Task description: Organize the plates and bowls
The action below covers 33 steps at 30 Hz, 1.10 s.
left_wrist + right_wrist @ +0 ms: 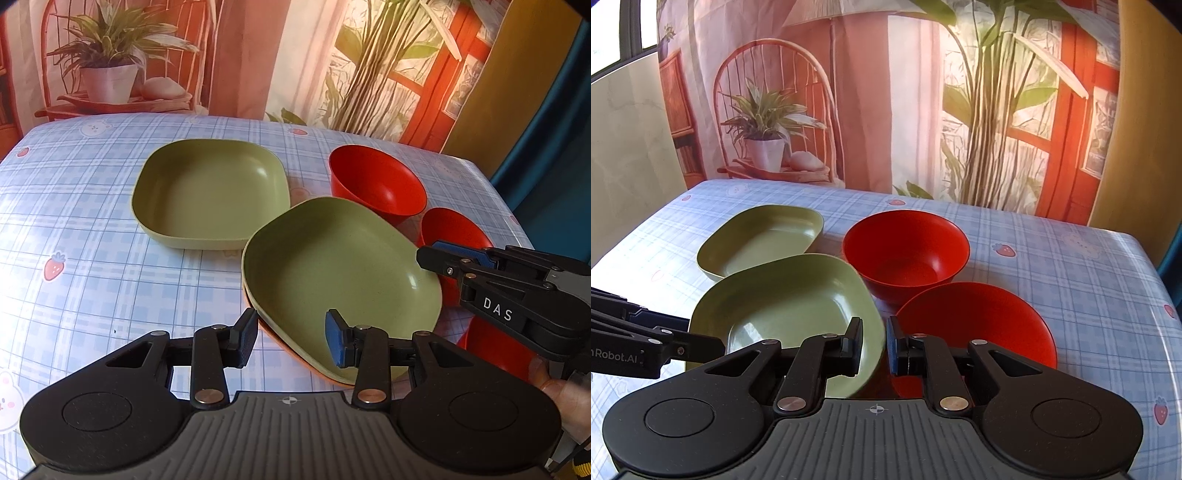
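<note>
Two square green plates and two red bowls stand on the checked tablecloth. The far green plate lies flat. The near green plate overlaps it and looks tilted, and a thin orange edge shows under its near rim. My left gripper is open astride that near rim, one pad outside and one inside. My right gripper, also in the left wrist view, is shut on the plate's right rim. The far red bowl and the near red bowl sit to the right.
The table ends close behind the dishes at a printed backdrop of plants and a chair. Its right edge drops off near a blue surface. A person's fingers show behind the right gripper.
</note>
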Motion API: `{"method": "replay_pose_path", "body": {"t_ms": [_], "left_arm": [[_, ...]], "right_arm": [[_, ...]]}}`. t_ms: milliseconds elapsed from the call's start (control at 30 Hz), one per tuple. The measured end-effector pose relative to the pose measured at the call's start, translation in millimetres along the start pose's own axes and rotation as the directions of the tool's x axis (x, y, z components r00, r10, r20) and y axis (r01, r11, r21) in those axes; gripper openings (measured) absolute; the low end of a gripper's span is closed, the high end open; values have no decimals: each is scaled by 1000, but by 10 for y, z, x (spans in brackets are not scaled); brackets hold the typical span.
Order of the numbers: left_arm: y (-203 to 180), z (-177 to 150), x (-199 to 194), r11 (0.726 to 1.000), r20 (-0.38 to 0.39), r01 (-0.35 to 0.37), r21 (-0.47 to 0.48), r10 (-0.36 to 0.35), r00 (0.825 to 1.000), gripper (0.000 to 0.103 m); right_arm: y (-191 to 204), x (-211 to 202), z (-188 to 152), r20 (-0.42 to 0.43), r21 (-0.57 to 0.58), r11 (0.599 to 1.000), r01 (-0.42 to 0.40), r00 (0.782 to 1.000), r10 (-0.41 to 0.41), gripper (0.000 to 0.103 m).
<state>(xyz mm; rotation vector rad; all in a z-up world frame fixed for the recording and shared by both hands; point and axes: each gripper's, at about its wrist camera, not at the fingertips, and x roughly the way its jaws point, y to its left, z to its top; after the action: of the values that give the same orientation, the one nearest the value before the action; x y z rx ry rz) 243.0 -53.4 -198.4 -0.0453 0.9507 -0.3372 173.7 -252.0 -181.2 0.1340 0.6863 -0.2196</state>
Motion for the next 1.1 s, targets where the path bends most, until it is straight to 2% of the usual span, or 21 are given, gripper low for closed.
{"method": "replay_pose_path", "body": {"t_ms": [367, 667, 900, 1100], "left_arm": [[62, 28, -122, 1000, 32, -3, -27, 4, 999, 49], [401, 238, -290, 996, 90, -28, -84, 36, 995, 49], [788, 556, -288, 988, 141, -83, -128, 101, 985, 48], [1108, 741, -105, 981, 115, -85, -173, 106, 988, 47]], "right_arm": [[44, -92, 40, 18, 10, 1000, -8, 1000, 8, 17], [216, -106, 253, 39, -5, 999, -51, 998, 51, 17], [434, 178, 510, 24, -9, 996, -84, 996, 84, 17], [575, 575, 701, -12, 14, 994, -106, 994, 106, 17]]}}
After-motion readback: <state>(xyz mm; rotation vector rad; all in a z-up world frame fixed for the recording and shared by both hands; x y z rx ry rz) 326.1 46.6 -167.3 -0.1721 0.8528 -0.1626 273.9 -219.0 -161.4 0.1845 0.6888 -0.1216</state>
